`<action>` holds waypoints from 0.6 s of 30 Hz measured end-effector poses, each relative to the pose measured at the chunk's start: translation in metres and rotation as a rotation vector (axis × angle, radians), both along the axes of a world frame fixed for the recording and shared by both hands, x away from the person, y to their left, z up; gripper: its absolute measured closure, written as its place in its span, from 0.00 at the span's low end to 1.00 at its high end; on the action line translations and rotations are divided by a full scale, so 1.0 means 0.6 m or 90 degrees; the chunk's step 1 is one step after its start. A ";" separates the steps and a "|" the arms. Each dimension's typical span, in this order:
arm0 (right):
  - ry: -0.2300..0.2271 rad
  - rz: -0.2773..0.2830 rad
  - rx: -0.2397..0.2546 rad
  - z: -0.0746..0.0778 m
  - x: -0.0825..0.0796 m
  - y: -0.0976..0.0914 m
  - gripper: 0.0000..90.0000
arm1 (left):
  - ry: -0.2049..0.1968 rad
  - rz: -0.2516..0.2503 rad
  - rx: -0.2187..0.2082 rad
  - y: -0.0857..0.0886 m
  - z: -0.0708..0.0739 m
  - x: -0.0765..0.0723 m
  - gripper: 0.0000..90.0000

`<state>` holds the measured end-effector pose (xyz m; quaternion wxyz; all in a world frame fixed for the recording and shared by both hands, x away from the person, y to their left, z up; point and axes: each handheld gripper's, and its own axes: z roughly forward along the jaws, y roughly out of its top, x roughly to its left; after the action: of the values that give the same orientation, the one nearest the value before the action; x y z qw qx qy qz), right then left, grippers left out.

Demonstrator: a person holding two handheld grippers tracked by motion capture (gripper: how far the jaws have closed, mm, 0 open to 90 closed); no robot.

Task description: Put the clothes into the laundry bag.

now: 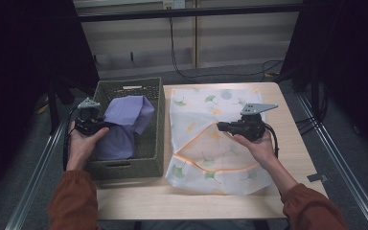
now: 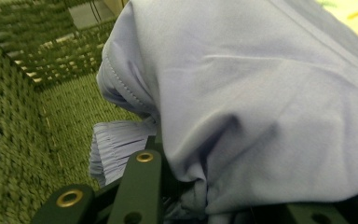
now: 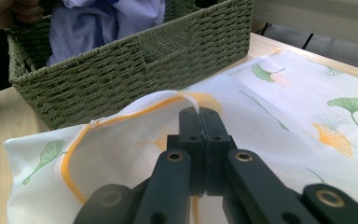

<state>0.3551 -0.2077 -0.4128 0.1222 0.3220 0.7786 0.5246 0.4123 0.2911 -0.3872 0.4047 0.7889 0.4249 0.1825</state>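
Right gripper view: the right gripper (image 3: 199, 112) pinches the bag's orange-trimmed edge (image 3: 135, 108); the left gripper (image 1: 106, 125) clamps the lavender cloth (image 2: 261, 107) inside the basket (image 1: 155, 129).

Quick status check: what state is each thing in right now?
Left claw: shut on purple cloth.
Right claw: shut on bag's orange-trimmed edge.
Purple cloth: bunched, in basket, partly lifted.
Basket: upright on table.
Bag: flat on table, flap raised.

No text, label, brand or number can be read in any view. The white cloth bag (image 1: 206, 139) carries only a printed leaf pattern, no lettering
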 end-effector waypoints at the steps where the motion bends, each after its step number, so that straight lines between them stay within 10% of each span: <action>1: 0.000 -0.001 0.000 0.000 0.000 0.000 1.00 | -0.006 -0.002 -0.012 0.002 0.002 0.000 0.79; 18: 0.004 0.002 -0.001 -0.005 -0.002 0.005 1.00 | -0.066 -0.001 -0.067 0.010 0.028 -0.020 0.79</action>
<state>0.3541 -0.2048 -0.4156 0.1190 0.3223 0.7799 0.5232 0.4001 0.2971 -0.3705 0.4672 0.7565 0.4117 0.1998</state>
